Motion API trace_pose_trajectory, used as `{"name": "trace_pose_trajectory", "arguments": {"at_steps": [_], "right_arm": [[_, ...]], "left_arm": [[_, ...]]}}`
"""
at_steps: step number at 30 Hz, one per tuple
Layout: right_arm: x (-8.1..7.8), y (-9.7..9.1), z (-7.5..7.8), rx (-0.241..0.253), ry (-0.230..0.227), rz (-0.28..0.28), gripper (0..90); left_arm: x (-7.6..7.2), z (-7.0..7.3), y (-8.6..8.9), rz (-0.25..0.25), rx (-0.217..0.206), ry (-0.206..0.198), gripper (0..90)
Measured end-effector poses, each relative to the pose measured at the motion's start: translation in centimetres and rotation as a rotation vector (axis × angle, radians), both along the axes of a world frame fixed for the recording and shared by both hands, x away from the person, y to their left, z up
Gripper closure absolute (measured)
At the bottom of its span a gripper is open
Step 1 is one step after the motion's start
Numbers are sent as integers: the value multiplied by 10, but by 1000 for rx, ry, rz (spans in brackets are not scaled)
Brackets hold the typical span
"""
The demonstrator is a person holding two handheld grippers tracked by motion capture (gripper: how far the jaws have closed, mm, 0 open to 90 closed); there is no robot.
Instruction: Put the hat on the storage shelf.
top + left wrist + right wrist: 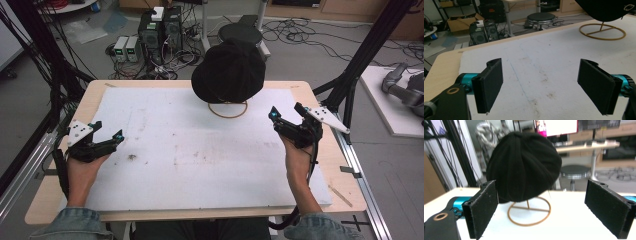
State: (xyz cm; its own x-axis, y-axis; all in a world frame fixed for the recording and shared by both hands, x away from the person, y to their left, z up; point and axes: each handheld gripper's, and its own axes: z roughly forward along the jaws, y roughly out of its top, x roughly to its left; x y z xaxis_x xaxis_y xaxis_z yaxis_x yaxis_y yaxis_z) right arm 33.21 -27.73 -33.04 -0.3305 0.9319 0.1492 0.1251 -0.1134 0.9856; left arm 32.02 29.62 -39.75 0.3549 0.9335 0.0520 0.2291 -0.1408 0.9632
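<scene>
A black knitted hat [228, 70] sits on a gold wire stand whose ring base [228, 109] rests at the far middle of the white mat [190, 150]. In the right gripper view the hat [522, 166] looms straight ahead, with the stand's ring [529, 215] beneath it. My right gripper [286, 115] is open to the right of the stand, a short way off. My left gripper [106, 130] is open at the mat's left edge, far from the hat. In the left gripper view the hat's edge [604, 10] and ring [602, 31] sit at the upper right. Both grippers [544, 87] [549, 212] hold nothing.
The mat covers a wooden table [320, 170]. Black frame posts [360, 55] stand at the table's right and left. On the floor beyond lie computer boxes [160, 30], cables and a round stool [240, 31]. The mat bears small stains [131, 157].
</scene>
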Motion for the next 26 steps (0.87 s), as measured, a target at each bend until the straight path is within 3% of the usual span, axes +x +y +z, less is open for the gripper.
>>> {"name": "trace_pose_trajectory", "arguments": {"at_steps": [4,11,18,26], "right_arm": [[-7,-1,-13,4,12,5,115],[-19,-2,-34,-10,-29,0,115],[-25,-2,-54,-12,-17,0,115],[-25,-2,-62,-29,0,4,115]], "left_arm": [[0,-1,1,4,0,4,209],[-1,-1,2,6,1,2,209],[0,-2,0,5,0,8,209],[0,-2,0,2,6,7,209]]}}
